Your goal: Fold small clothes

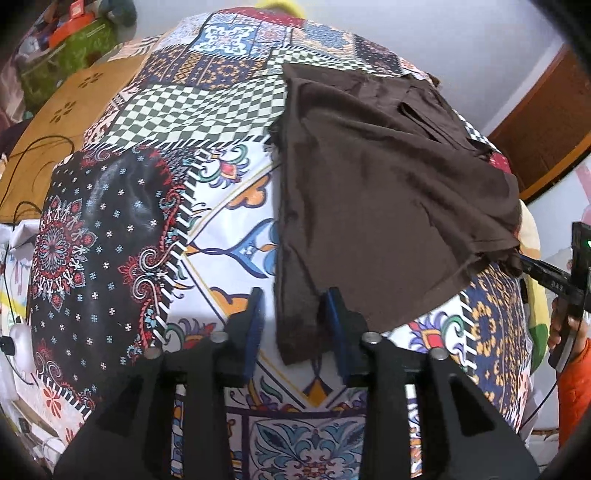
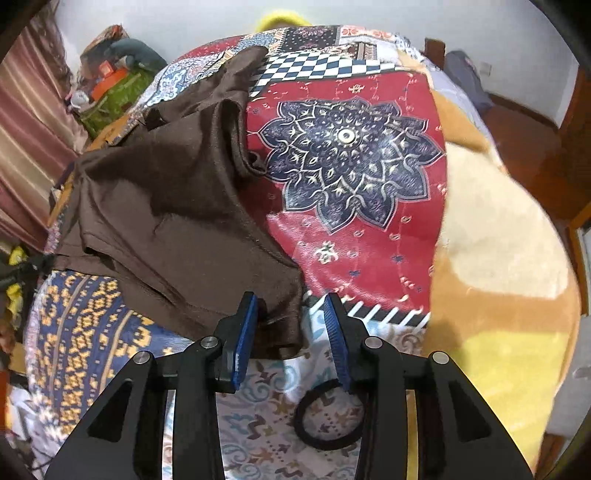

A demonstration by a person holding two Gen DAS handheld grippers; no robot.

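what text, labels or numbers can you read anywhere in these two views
No text reads clearly in either view.
Orange box on the cluttered shelf at the far left: it bears a pale mark, too blurred to read.
Dark device at the right edge of the left wrist view: only a green light, no legible label.
Patterned bedspread and brown garment: ornament only, no lettering.
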